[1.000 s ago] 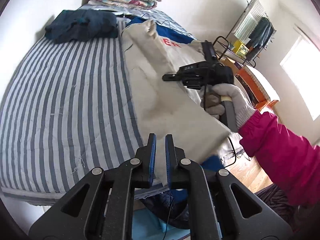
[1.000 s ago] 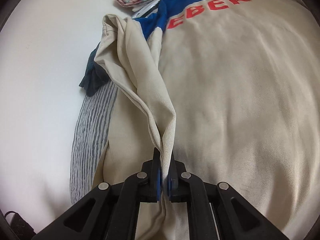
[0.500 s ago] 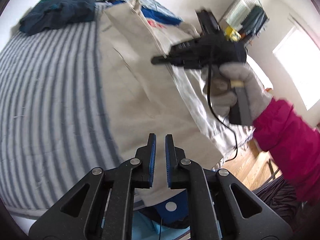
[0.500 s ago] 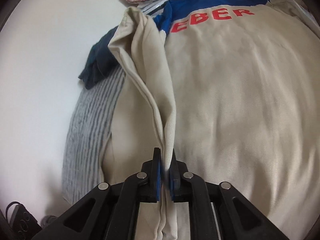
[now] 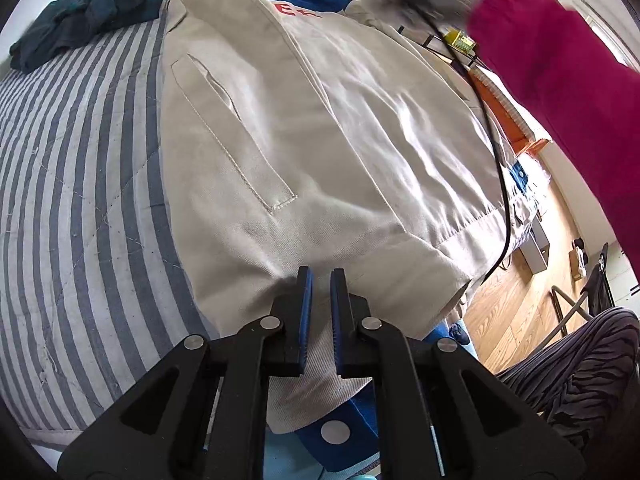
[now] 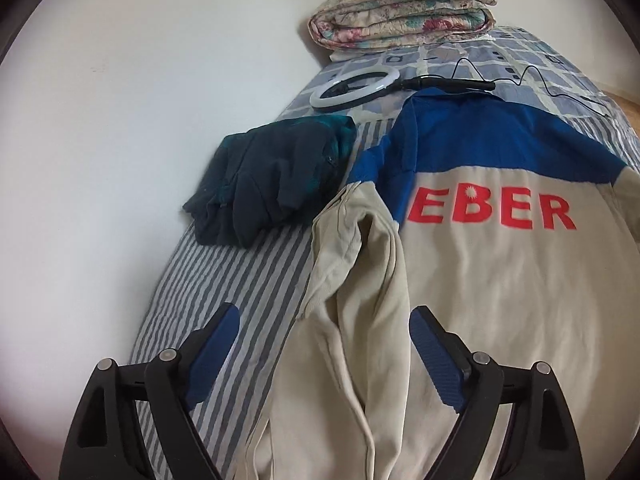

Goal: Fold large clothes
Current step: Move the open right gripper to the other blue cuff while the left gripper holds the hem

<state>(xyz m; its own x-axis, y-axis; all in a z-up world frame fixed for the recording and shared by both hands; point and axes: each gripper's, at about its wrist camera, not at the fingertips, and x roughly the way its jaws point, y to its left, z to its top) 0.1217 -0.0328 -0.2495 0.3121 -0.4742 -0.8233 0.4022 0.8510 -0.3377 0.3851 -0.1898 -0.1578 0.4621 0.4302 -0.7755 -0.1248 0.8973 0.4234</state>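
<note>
1. Your right tongs (image 6: 320, 356) were clamped on the folded-over edge of the beige jacket (image 6: 500, 300) a second ago; now their jaws are opening wide, and nothing is between the pads.
2. The flap you carried over now lies released along the jacket's left side, just below the blue shoulder panel (image 6: 500, 136). The right wrist view has also pulled back and up, so the red lettering (image 6: 492, 208) and the whole back of the jacket show.
3. I judge this side fold as laid down; the fabric still bunches in ridges, so it may need smoothing.
4. Your left tongs (image 5: 319, 286) are clenched, as they were a second ago. They sit low at the jacket's hem (image 5: 360, 256), and I cannot tell whether cloth is pinched between the pads.
5. In the left wrist view the jacket has drawn nearer, with its welt pocket (image 5: 236, 148) now plain.
6. The jacket lies back-up on the striped bed (image 6: 248, 292), beside a dark garment (image 6: 272, 172), with a ring light (image 6: 356, 88) and a folded quilt (image 6: 404, 12) beyond.
7. No container appears in either view.
8. Your sleeve (image 5: 560, 92) crosses the upper right of the left wrist view, blurred.
</note>
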